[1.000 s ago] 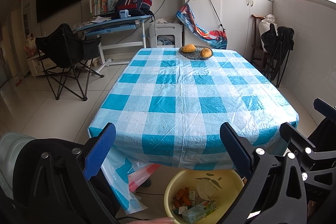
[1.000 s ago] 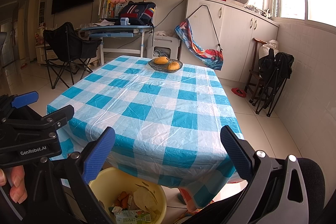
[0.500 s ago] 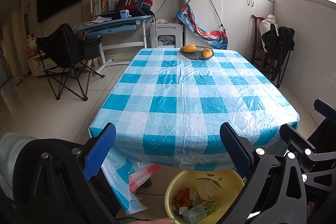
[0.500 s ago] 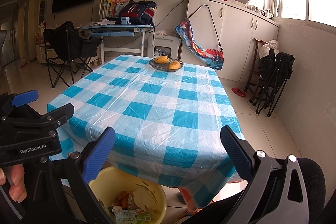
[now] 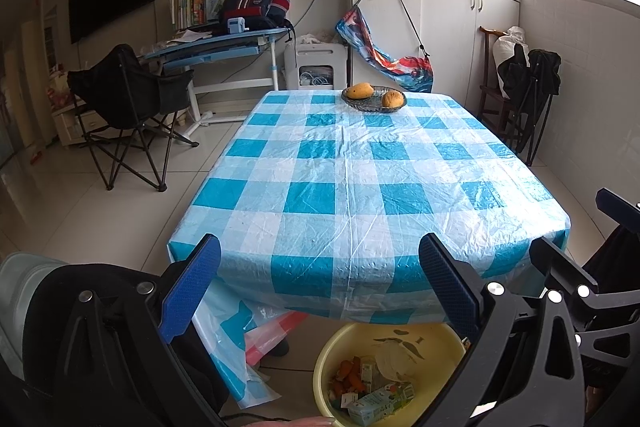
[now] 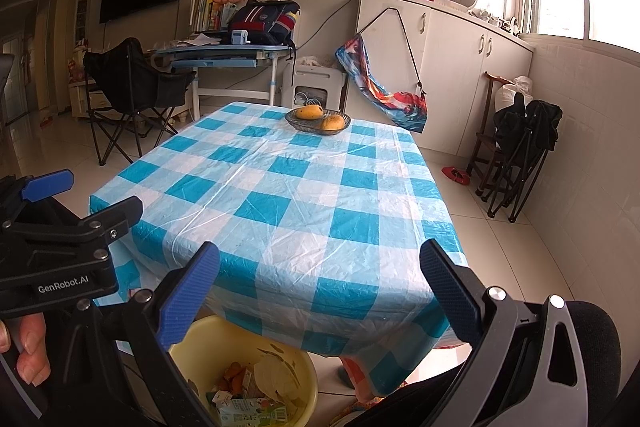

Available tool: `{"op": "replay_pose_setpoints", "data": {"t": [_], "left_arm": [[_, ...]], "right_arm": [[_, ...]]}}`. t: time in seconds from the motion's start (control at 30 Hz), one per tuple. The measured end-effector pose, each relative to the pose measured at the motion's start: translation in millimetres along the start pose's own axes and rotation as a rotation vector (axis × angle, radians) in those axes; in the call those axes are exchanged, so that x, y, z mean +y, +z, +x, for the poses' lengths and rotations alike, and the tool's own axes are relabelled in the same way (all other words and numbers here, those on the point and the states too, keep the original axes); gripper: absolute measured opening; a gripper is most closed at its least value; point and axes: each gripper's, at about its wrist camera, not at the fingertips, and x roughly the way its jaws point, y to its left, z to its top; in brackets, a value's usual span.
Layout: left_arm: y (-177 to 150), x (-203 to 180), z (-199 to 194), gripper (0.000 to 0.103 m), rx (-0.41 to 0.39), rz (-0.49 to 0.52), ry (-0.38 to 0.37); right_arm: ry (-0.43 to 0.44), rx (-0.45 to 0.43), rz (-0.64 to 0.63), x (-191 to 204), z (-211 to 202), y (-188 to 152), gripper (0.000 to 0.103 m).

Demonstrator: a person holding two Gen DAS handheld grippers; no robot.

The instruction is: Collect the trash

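Collecting looks finished or paused: nothing loose visible on the glossy, wrinkled blue-and-white checked tablecloth (image 5: 352, 187). Left gripper (image 5: 316, 291) spread wide, empty. Below the table's near edge, round yellow plastic basin (image 5: 332, 359) holding cartons and peel scraps (image 5: 372, 387). Right gripper (image 6: 320, 295) wide too, empty. Next, probably scanning for leftover trash.

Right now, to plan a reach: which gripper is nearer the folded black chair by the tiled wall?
Right. The right gripper is on the side of the folded black chair; the left gripper sits beyond it, farther off.
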Motion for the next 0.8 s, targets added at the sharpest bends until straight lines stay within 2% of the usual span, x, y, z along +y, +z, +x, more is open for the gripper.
{"op": "replay_pose_setpoints", "data": {"t": [0.8], "left_arm": [[0.5,-1.0,1.0,0.096,0.0,0.002,0.001]], "right_arm": [[0.0,0.0,-0.001,0.2,0.5,-0.5,0.096]]}}
